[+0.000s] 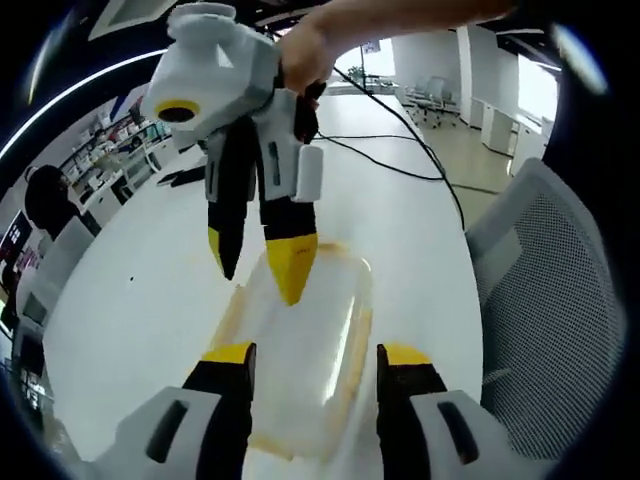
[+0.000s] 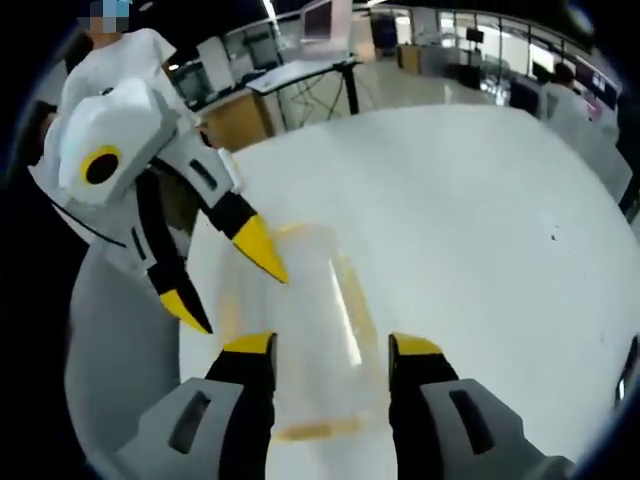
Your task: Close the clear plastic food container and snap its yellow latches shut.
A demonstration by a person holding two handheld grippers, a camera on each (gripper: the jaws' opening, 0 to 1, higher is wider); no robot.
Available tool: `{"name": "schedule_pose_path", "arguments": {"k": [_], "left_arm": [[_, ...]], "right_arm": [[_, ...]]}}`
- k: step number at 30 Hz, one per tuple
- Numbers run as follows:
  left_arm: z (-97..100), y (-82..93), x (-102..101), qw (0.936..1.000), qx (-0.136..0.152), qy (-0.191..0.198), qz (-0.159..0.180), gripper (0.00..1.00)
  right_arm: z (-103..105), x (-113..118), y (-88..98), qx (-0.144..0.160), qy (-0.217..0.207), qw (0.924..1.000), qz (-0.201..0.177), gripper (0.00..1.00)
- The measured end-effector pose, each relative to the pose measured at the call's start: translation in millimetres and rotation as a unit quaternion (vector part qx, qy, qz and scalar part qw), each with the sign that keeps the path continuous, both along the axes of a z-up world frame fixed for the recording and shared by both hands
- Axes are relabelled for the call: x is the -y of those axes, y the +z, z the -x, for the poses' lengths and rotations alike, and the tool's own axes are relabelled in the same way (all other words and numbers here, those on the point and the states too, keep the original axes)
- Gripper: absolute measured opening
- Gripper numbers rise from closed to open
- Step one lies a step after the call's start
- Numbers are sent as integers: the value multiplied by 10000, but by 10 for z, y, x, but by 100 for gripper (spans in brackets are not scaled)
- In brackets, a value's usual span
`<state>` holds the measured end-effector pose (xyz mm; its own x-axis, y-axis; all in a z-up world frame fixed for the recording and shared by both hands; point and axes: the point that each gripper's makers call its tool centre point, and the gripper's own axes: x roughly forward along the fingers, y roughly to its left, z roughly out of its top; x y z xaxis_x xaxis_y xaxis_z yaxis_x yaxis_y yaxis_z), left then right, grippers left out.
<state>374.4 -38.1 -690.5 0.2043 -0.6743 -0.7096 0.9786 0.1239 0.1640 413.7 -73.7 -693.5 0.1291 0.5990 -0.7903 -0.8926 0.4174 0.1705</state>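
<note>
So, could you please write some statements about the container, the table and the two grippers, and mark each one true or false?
1. The clear container lies on a white table. True.
2. The left gripper is shut on the container. False: its jaws are apart, one on each side of it.
3. The right gripper comes into the left gripper view with its jaws open. True.
4. The container's trim is blue. False: it is yellow.
5. A mesh chair stands beside the table. True.
</note>
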Motion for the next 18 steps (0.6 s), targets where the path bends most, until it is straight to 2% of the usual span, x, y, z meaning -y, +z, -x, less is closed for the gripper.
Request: {"name": "schedule_pose_path", "arguments": {"k": [10, 18], "left_arm": [[-101, -10, -210, 9982, -165, 555, 120, 53], [-157, 1, -329, 9944, -299, 964, 300, 58]], "right_arm": [[178, 172, 9, 268, -250, 9993, 110, 49], [323, 271, 13, 448, -519, 9976, 87, 51]]}}
